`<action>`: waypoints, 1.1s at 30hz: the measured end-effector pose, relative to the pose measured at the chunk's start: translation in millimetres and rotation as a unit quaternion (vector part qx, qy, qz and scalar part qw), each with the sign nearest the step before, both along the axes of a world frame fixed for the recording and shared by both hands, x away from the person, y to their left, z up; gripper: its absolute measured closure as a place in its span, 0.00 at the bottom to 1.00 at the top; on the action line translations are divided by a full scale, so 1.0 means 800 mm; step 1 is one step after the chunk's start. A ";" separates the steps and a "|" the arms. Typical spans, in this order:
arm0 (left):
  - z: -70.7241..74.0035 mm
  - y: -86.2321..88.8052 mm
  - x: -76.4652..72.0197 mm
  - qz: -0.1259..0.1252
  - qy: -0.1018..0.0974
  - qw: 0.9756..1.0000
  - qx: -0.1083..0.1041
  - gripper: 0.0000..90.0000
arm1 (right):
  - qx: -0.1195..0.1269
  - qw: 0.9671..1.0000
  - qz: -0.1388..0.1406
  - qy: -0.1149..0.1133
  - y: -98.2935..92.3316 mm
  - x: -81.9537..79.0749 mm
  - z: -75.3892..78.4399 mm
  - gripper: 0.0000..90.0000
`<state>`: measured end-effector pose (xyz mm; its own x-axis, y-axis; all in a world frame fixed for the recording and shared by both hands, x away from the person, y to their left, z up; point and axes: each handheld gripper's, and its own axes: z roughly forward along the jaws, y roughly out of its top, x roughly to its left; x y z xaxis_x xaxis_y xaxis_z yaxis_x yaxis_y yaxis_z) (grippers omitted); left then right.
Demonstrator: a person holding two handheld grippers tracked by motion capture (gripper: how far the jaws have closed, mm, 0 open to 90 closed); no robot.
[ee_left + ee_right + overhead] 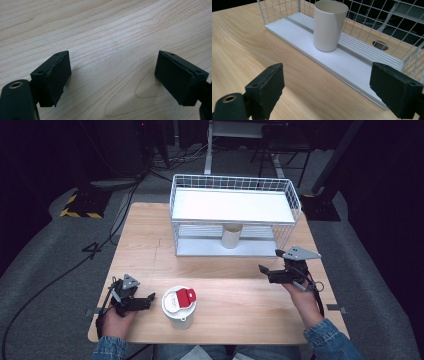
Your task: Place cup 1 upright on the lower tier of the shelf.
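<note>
A white cup with a white and red lid (179, 306) stands near the table's front edge, left of centre. My left gripper (148, 298) rests just left of it, open, its jaws apart over bare wood (112, 72). A plain white cup (231, 235) (329, 25) stands open-topped on the lower shelf of a white wire rack (232, 215) at the back of the table. My right gripper (267, 269) hovers at the right, in front of the rack, open with nothing between its jaws (327, 82) and facing the white cup.
The rack's white upper shelf (230, 205) overhangs the cup on the lower shelf (347, 62), with wire mesh walls (372, 27) at the sides and back. The wooden table (235, 300) has free room in the middle. Cables (60, 275) trail on the grey floor.
</note>
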<state>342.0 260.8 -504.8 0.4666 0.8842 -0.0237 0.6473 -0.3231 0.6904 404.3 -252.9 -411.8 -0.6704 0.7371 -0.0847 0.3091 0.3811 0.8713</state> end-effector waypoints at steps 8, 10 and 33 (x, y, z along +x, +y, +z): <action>0.000 0.000 0.003 0.000 0.000 1.000 -0.001 0.16 | 0.000 1.000 0.002 0.011 -0.029 -0.031 -0.004 0.14; 0.000 0.000 0.003 -0.001 0.000 1.000 -0.001 0.16 | 0.002 1.000 0.001 0.015 -0.032 -0.034 -0.005 0.14; 0.000 -0.001 0.002 0.003 -0.002 1.000 0.002 0.17 | 0.010 0.996 -0.033 0.083 -0.113 -0.078 -0.071 0.14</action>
